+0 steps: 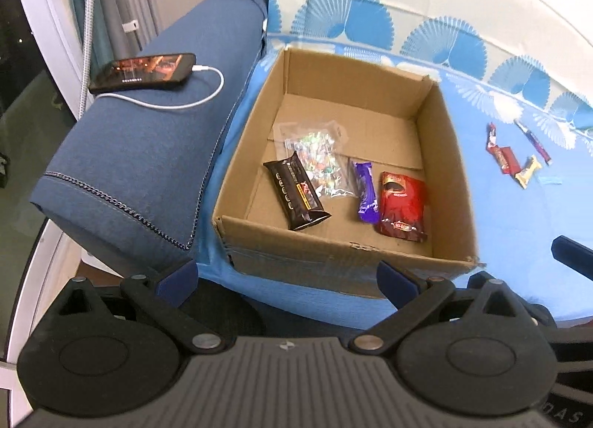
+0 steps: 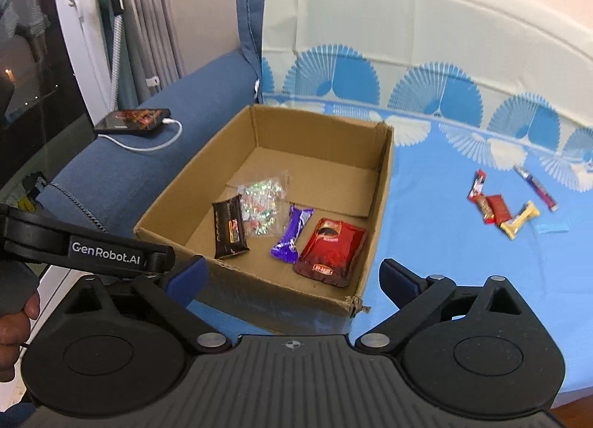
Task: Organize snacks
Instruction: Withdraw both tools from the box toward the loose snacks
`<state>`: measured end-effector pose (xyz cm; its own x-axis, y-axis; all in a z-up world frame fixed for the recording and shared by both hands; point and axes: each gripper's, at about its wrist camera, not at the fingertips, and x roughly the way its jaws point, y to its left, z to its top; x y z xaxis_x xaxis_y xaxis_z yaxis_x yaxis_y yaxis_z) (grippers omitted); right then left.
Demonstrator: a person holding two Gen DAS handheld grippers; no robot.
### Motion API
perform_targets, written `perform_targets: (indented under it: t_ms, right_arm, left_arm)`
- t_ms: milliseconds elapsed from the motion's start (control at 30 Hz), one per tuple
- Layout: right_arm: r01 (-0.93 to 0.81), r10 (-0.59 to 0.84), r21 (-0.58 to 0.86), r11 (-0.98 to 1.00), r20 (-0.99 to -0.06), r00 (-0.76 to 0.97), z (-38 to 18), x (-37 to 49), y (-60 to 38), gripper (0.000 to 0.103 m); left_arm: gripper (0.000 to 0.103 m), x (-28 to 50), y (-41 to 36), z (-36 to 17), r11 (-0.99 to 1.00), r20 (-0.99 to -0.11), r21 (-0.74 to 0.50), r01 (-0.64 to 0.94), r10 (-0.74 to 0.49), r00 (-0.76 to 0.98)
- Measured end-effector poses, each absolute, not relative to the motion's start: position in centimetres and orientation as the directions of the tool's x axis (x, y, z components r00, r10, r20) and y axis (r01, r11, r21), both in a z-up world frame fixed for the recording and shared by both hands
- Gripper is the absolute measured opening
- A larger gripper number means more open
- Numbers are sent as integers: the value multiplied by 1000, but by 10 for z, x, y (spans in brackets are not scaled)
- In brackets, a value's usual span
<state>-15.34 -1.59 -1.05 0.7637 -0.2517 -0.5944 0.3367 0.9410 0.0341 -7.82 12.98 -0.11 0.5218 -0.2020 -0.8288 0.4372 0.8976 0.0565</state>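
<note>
A: While both grippers hang before the cardboard box [image 2: 381, 183], list the stock from largest down, each placed against that box.

B: Sofa [image 1: 141, 153], blue, its armrest touching the box's left wall. Bed sheet [image 2: 426, 242], blue with fan pattern, spread under the box.

A: The box itself?

B: Open-topped, near corner torn. Inside, toward the near wall: red pouch [image 2: 331, 250] at right; black bar [image 2: 229, 229] at left, one end overlapping the clear bag of coloured sweets [image 2: 261, 203] behind it; purple bar [image 2: 291, 235] between bag and pouch.

A: Outside the box?

B: Phone [image 1: 142, 70] with white cable on the armrest, left of the box. Loose wrappers [image 2: 498, 211] on the sheet, well apart to the box's right: red, gold, one slim purple stick.

A: Grippers?

B: Left gripper [image 1: 287, 279]: jaws spread wide, nothing between them. Right gripper [image 2: 294, 278]: jaws likewise spread, empty, before the box's near wall.
</note>
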Motion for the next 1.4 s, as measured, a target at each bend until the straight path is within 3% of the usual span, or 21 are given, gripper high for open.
perform_targets:
  t_ms: [633,1400]
  right_arm:
    - [354,-294,25,935,-505,811,7,-197,0,102]
    - [372,-291,59,926,-515,806,2,-198,-13,103]
  left_arm:
    - [103,-116,136,15,886,-793,82,457,-220,568]
    - [103,-119,123,15,874,-795,114,472,-205,571]
